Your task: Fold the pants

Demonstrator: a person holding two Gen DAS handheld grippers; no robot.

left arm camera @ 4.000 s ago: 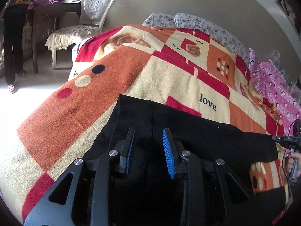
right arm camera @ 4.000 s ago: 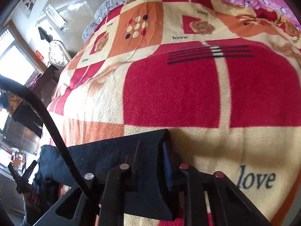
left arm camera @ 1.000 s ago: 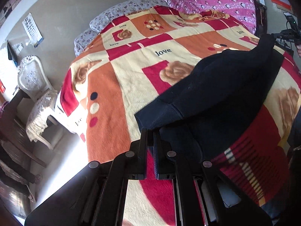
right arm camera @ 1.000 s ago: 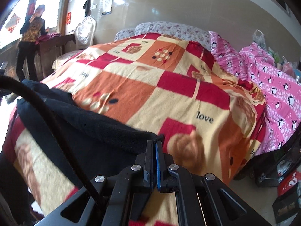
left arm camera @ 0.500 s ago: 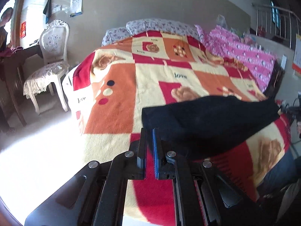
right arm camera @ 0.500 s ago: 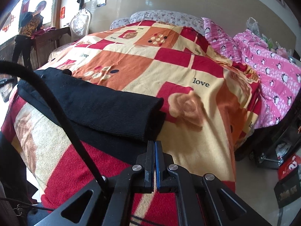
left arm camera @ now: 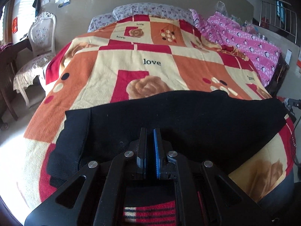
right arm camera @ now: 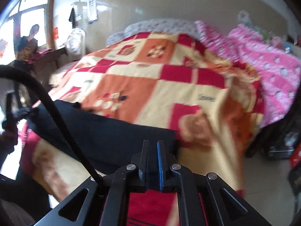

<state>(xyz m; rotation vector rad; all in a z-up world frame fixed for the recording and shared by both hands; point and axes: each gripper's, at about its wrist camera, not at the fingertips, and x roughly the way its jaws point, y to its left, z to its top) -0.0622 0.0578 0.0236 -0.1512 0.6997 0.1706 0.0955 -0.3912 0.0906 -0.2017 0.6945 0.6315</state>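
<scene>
a lived-in bedroom

a bed (left arm camera: 97, 86) under a "love" patchwork blanket (left arm camera: 150, 62), floral pillows (left arm camera: 146, 10) at the wall, a pink quilt (left arm camera: 250, 45) (penguin print), and an ornate white chair (left arm camera: 41, 35) beside it.

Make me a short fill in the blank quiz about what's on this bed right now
1. The pants lying across the blanket are ____ in colour.
2. The word printed on the blanket is ____.
3. The chair beside the bed is ____ in colour.
4. The cover at the far right has a ____ background.

Missing words: black; love; white; pink
</scene>
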